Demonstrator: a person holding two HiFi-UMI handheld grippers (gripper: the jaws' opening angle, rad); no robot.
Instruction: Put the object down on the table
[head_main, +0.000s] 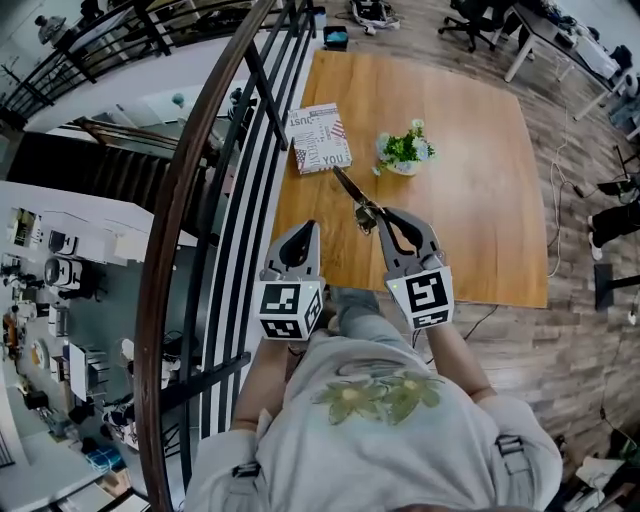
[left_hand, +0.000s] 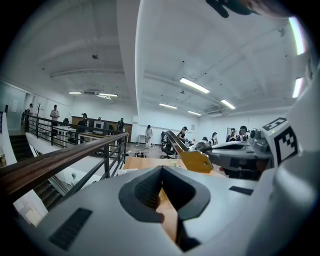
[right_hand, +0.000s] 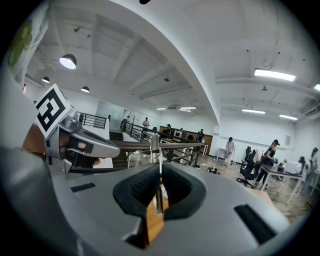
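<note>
One wooden table (head_main: 480, 200) before me, one printed book (head_main: 318, 138), one small potted plant (head_main: 404, 150), one long slim utensil (head_main: 347, 187), two grippers in my hands, my left gripper (head_main: 304, 232) and my right gripper (head_main: 388, 218), one dark handrail (head_main: 190, 180)

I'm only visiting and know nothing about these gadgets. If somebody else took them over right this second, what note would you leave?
Right hand-held gripper: shut on a long thin tool that points toward the book.
Left hand-held gripper: shut, nothing in it, beside the right one.
Things: the tool is in the air over the near part of the wooden table; a potted plant stands right of the book.
Done: tool gripped and above the table.
Left: lower it onto bare wood, probably short of the book, open the jaws, draw back.
</note>
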